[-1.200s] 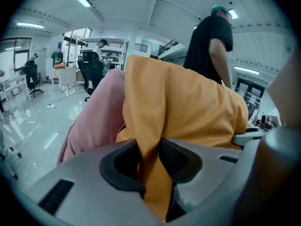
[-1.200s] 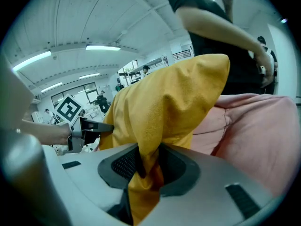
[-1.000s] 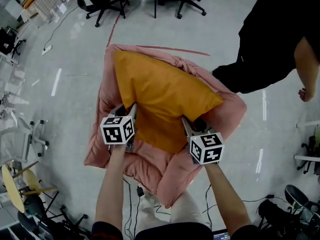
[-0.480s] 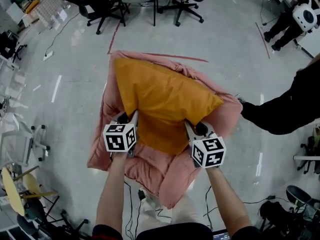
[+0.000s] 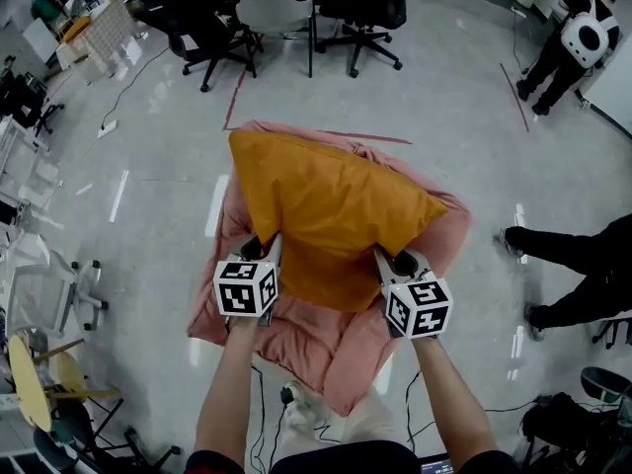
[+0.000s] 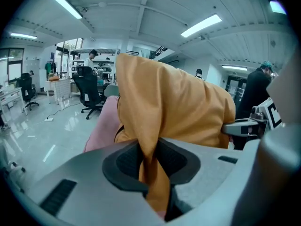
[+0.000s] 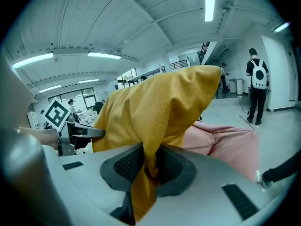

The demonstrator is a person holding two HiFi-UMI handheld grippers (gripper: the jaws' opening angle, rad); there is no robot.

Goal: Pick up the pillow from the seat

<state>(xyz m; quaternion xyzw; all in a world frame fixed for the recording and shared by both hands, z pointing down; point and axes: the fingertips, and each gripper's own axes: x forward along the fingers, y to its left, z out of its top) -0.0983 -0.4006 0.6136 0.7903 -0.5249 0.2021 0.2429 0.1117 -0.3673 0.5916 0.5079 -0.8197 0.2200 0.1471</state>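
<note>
An orange pillow (image 5: pixel 326 205) is held over the pink cushioned seat (image 5: pixel 331 349), its near edge raised off it. My left gripper (image 5: pixel 259 257) is shut on the pillow's near left edge, and my right gripper (image 5: pixel 391 265) is shut on its near right edge. In the left gripper view a fold of the pillow (image 6: pixel 174 102) runs down between the pads of the left gripper (image 6: pixel 150 166). The right gripper view shows the pillow (image 7: pixel 155 105) pinched the same way in the right gripper (image 7: pixel 150 166), whose jaws have just been closing on that fabric.
Office chairs (image 5: pixel 281 13) stand beyond the seat. A person in black (image 5: pixel 573 265) is at the right, and another with a white backpack (image 5: pixel 583 38) at the far right. Cables (image 5: pixel 286 398) lie on the floor by my feet. A white chair (image 5: pixel 49 284) is at the left.
Both grippers have lifted the pillow's near edge up off the seat. The person in black has moved away to the right.
</note>
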